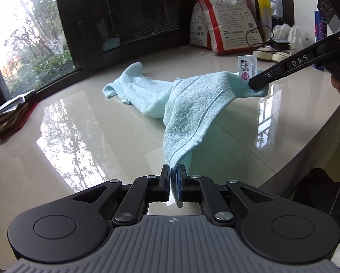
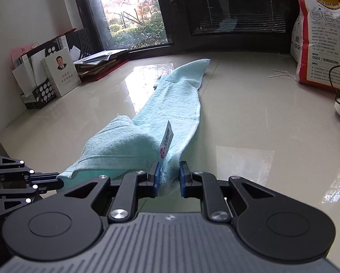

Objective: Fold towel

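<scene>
The towel's [image 1: 188, 104] gripped corners hide between clenched fingers: left gripper [image 1: 175, 177] pinches one, right gripper [image 2: 169, 175] the other beside the label [image 2: 166, 142]. Its far end lies bunched on the worktop [image 1: 79, 136], with bare surface either side.

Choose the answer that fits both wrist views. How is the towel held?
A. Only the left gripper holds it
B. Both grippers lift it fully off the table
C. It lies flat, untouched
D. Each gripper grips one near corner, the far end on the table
D: the left gripper and right gripper each pinch a corner of the towel, whose far end lies on the table.
</scene>
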{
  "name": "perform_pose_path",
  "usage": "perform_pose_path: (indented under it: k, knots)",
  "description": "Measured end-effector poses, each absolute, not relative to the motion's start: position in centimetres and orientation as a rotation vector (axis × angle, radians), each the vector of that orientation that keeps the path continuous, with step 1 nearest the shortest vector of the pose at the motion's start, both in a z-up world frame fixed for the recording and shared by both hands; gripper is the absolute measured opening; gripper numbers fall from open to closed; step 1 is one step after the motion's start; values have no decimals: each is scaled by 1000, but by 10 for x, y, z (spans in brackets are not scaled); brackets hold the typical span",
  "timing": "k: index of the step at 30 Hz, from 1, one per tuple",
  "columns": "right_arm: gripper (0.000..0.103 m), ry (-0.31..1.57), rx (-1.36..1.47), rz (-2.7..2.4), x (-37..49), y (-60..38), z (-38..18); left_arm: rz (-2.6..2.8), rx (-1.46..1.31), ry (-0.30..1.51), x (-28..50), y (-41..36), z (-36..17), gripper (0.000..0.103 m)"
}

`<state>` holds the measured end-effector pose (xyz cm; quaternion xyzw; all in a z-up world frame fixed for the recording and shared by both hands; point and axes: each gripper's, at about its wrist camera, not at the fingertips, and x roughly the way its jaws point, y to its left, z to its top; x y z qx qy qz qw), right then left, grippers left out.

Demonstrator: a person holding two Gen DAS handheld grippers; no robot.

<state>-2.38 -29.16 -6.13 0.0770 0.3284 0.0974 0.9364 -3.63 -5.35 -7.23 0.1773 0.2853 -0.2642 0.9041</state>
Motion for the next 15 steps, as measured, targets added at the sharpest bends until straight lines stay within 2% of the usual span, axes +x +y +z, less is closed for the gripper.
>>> perform_pose_path:
  k: [15]
  knots:
    - [18, 782, 96, 36, -37, -324, -102, -696, 363, 629, -58, -81, -90, 9]
